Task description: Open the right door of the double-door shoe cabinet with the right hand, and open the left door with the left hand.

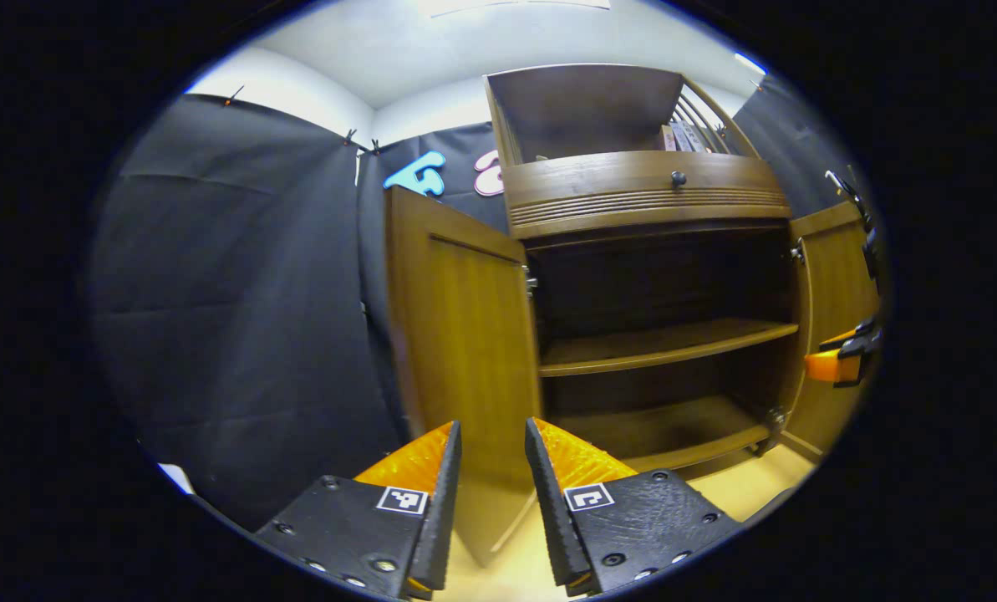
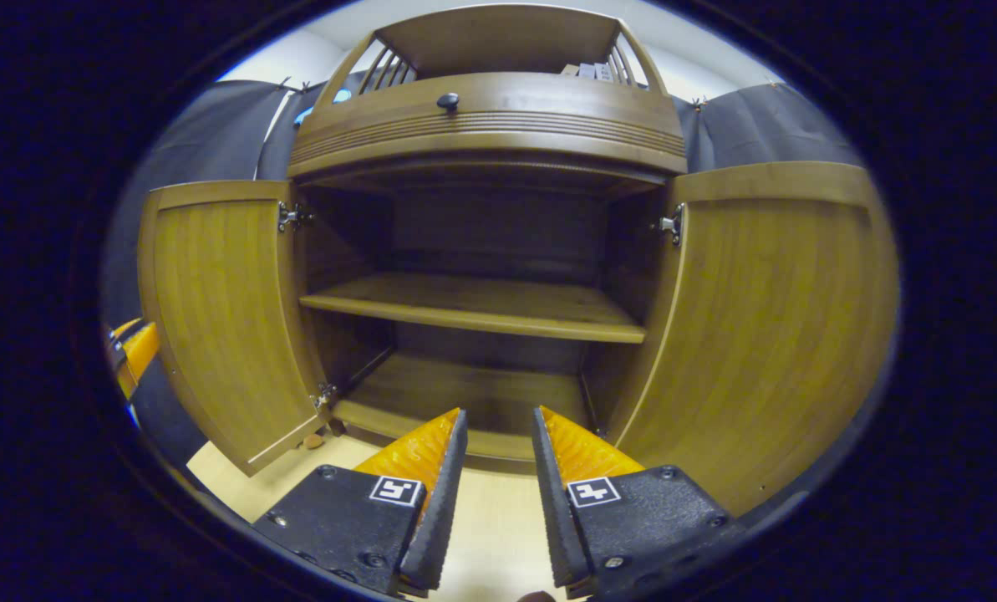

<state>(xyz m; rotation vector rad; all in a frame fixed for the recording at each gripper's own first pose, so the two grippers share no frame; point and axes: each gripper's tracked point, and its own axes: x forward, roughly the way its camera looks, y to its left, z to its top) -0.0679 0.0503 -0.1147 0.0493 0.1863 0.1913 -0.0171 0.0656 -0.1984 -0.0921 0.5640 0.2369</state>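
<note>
The wooden shoe cabinet (image 2: 481,125) stands with both doors swung wide. Its left door (image 2: 222,309) and right door (image 2: 765,334) angle outward, baring two dark shelves (image 2: 481,305). In the left gripper view the left door (image 1: 465,334) rises just beyond my left gripper (image 1: 492,447), which is open and holds nothing. The right door (image 1: 836,284) shows at that view's far right, with my right gripper (image 1: 841,355) beside it. In the right gripper view my right gripper (image 2: 498,435) is open and empty, facing the cabinet's middle. My left gripper (image 2: 130,355) peeks out left of the left door.
A drawer with a dark knob (image 2: 448,102) sits above the doors, topped by an open rack (image 1: 590,109) with a few items. Black cloth wall (image 1: 239,293) lies to the left. Pale wooden floor (image 2: 490,518) runs before the cabinet.
</note>
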